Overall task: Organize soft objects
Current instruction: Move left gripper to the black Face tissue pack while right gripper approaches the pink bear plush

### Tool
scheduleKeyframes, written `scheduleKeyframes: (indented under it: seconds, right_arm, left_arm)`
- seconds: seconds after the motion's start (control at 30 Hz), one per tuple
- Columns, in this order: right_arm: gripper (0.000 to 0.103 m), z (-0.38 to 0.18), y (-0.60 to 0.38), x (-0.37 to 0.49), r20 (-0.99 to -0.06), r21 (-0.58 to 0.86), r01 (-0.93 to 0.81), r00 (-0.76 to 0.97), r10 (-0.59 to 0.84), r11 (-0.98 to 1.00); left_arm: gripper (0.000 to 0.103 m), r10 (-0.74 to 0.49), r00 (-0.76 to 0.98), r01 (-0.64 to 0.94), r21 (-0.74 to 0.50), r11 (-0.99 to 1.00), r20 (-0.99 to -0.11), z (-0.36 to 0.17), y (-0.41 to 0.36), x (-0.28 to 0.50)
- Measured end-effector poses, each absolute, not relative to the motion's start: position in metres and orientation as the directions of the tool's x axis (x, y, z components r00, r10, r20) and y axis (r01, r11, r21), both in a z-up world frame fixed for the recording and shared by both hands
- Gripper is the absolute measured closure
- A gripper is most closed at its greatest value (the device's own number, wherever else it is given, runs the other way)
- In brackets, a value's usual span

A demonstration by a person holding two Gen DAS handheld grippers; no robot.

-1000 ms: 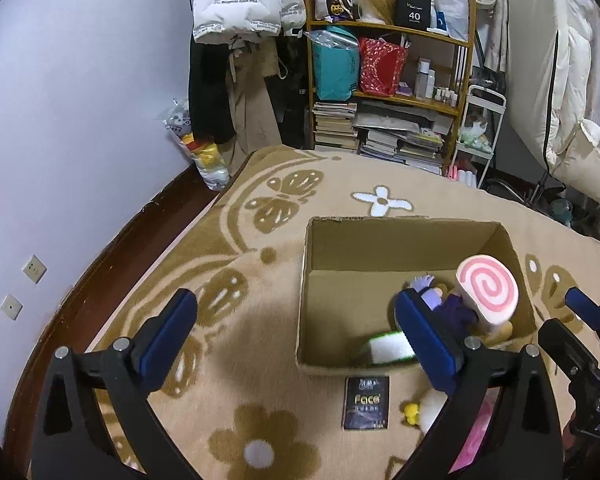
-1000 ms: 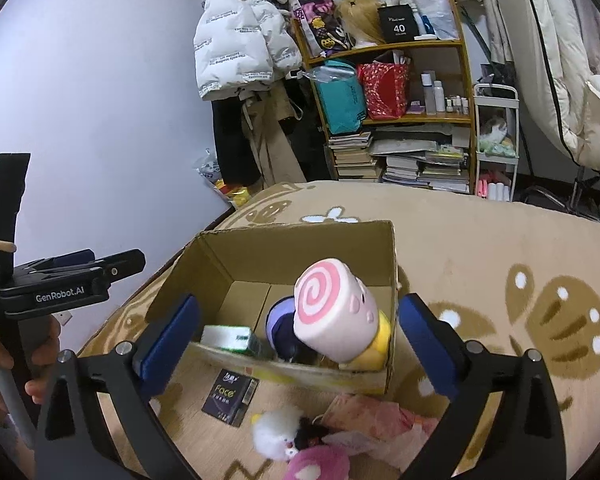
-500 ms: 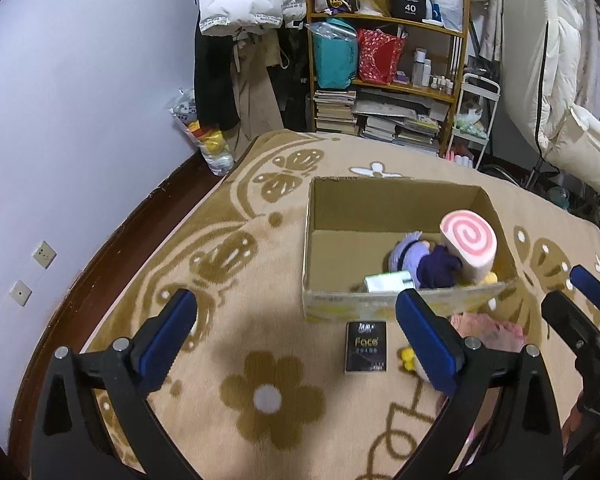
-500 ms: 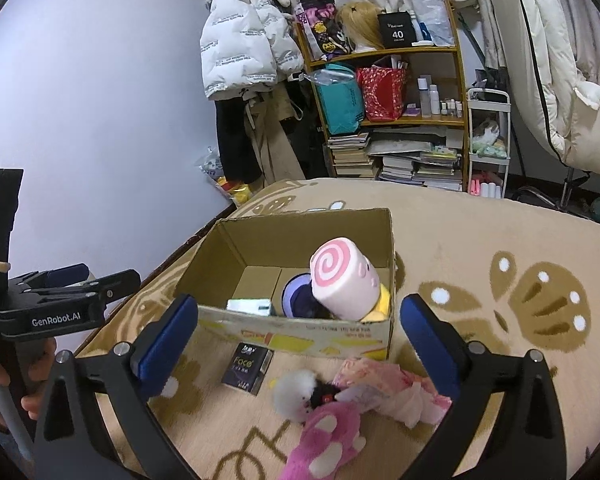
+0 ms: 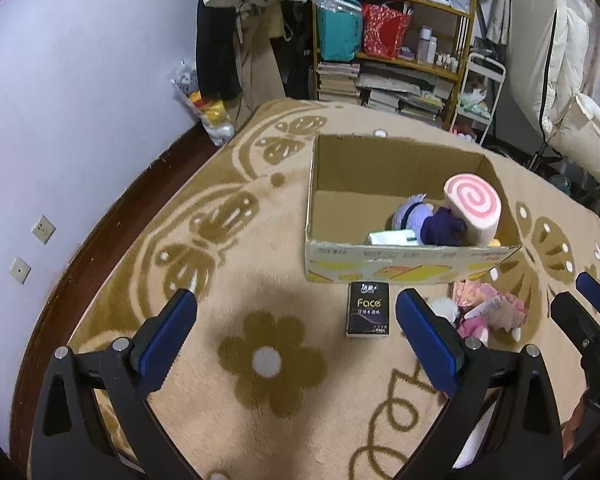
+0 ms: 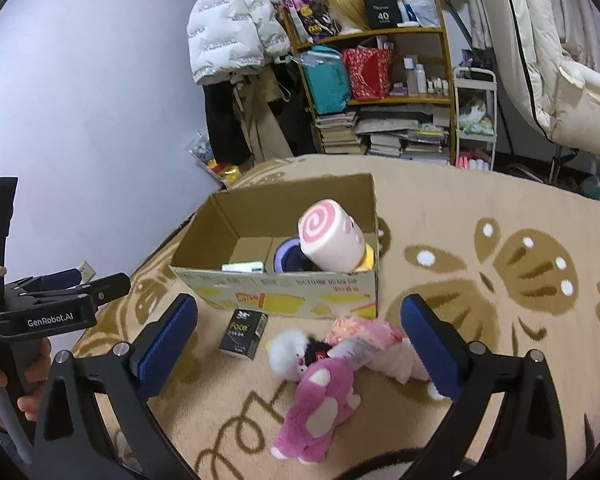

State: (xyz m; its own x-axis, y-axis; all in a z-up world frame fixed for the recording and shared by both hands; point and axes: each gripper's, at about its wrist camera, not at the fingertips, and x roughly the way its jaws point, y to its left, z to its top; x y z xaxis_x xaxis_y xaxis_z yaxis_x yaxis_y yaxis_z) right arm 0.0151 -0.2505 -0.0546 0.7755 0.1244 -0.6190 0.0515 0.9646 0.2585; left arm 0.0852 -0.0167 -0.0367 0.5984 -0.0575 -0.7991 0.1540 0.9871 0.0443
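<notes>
Left wrist view: the left gripper point(image 5: 296, 320) hangs above the rug point(image 5: 228, 248), tilted down, fingers spread wide and holding nothing.
Box: a cardboard box point(image 5: 396, 266) sits ahead, with a pink swirl plush point(image 5: 473, 204) and a purple plush point(image 5: 426, 222) inside.
Tissue pack: a black pack point(image 5: 368, 310) lies just before the box.

Right wrist view: the right gripper point(image 6: 299, 334) is also spread wide and empty, angled down over the rug.
Toys: a pink bear plush point(image 6: 318, 404) and a white plush point(image 6: 288, 350) lie between its fingers, outside the box.
Hand: the left hand point(image 6: 4, 384) grips its handle at the left edge.

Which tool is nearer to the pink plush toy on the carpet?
Right. The right tool hangs directly over the pink plush toy; the left tool is off to its left, above the flower pattern.
</notes>
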Motion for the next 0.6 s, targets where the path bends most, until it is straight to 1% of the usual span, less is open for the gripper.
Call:
scheduleKeyframes:
  seconds: [0.27,0.6]
  right_arm:
    - [0.000,-0.075,-0.251,0.025,-0.690,0.244,0.084,0.715,0.112,0.966]
    - [0.000,-0.117,-0.260,0.046,-0.793,0.304,0.151,0.588,0.161,0.941]
  left_arm:
    - [0.004,-0.071,0.522,0.161,0.016,0.987,-0.850,-0.064,-0.023,0.099]
    - [0.004,-0.074,0.438,0.193,0.013,0.981,-0.896,-0.101,-0.039,0.116]
